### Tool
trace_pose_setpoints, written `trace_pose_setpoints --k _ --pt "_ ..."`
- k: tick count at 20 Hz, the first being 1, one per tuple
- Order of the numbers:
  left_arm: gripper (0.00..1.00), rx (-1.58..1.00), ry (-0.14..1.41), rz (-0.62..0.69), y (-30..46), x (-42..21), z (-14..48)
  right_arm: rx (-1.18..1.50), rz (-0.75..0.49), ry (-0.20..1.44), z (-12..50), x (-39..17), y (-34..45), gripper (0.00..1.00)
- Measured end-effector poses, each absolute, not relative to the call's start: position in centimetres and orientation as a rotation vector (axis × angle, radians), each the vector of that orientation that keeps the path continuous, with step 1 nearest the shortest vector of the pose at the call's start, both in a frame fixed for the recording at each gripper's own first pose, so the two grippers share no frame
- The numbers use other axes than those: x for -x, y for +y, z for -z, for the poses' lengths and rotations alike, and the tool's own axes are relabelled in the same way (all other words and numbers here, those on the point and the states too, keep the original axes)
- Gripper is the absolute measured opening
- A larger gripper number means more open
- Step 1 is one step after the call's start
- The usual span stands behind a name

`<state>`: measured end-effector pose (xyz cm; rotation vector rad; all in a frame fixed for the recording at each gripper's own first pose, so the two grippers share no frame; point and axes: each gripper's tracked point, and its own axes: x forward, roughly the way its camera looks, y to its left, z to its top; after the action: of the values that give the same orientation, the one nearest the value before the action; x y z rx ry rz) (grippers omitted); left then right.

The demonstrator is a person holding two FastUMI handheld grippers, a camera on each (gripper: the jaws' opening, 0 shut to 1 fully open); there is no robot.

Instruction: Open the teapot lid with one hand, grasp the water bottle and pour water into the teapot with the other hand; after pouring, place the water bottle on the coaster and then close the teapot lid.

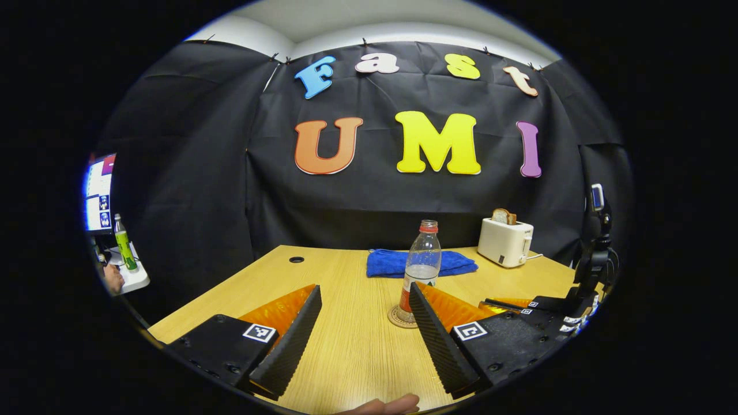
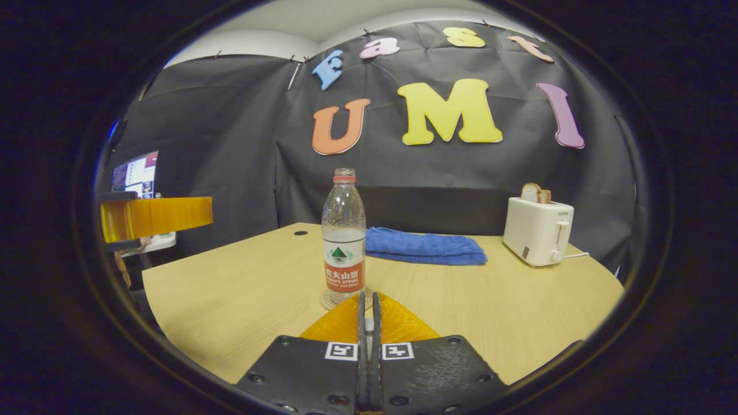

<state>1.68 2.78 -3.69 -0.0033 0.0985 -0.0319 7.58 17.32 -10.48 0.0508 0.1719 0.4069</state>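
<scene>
A clear plastic water bottle (image 2: 343, 230) with a red label stands uncapped on a round coaster (image 1: 401, 318) on the pale wooden table (image 2: 242, 300), ahead of a folded blue towel (image 2: 424, 246) and a white toaster (image 2: 537, 230). The left gripper (image 1: 360, 334) is spread wide; the right gripper (image 2: 367, 305) is pressed together on nothing just short of the bottle. With the bottle on its coaster, closing the teapot lid looks like what remains.
</scene>
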Motion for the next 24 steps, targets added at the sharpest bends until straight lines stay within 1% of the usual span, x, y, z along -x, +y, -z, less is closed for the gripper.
trace_pose_setpoints --k 8,9,10,12,13,14,15,17,18,19,20,21,22,24 --pt "0.96 -0.013 0.119 0.049 2.0 -1.8 4.4 -0.034 -0.401 0.183 11.4 -8.2 17.5 0.02" --pt "0.96 -0.018 0.123 0.051 1.9 -1.8 4.5 -0.032 -0.397 0.173 11.2 -8.3 17.4 0.06" --pt "0.96 -0.019 0.124 0.052 1.9 -1.7 4.4 -0.028 -0.387 0.162 10.9 -8.2 17.1 0.03" --pt "0.96 -0.016 0.127 0.059 1.7 -1.6 4.4 -0.03 -0.381 0.139 9.8 -7.6 16.6 0.1" --pt "0.96 -0.017 0.125 0.059 1.7 -1.6 4.3 -0.034 -0.383 0.133 9.3 -7.4 16.4 0.1" --pt "0.96 -0.023 0.119 0.064 1.5 -1.3 4.0 -0.037 -0.376 0.123 8.6 -7.0 16.0 0.25" --pt "0.96 -0.037 0.11 0.069 1.4 -1.0 3.6 -0.036 -0.34 0.096 7.4 -6.5 14.8 0.38" --pt "0.96 -0.041 0.101 0.058 1.4 -0.8 3.2 -0.038 -0.324 0.069 6.0 -5.7 14.1 0.52" --pt "0.96 -0.043 0.093 0.05 1.4 -0.5 2.7 -0.047 -0.322 0.053 4.9 -4.9 13.7 0.67" --pt "0.96 -0.05 0.075 0.049 1.2 -0.1 2.1 -0.05 -0.316 0.03 3.7 -4.1 12.9 0.77" --pt "0.96 -0.058 0.068 0.051 0.9 0.0 1.8 -0.048 -0.31 0.012 2.8 -3.5 12.4 0.81" --pt "0.96 -0.07 0.061 0.049 0.7 0.3 1.6 -0.047 -0.288 -0.003 1.6 -2.7 11.2 0.92" --pt "0.95 -0.077 0.06 0.044 0.7 0.5 1.5 -0.047 -0.259 -0.008 1.2 -2.4 9.9 0.95" --pt "0.96 -0.067 0.048 0.033 0.6 1.1 0.7 -0.036 -0.187 -0.03 -0.2 -1.4 7.0 0.95"
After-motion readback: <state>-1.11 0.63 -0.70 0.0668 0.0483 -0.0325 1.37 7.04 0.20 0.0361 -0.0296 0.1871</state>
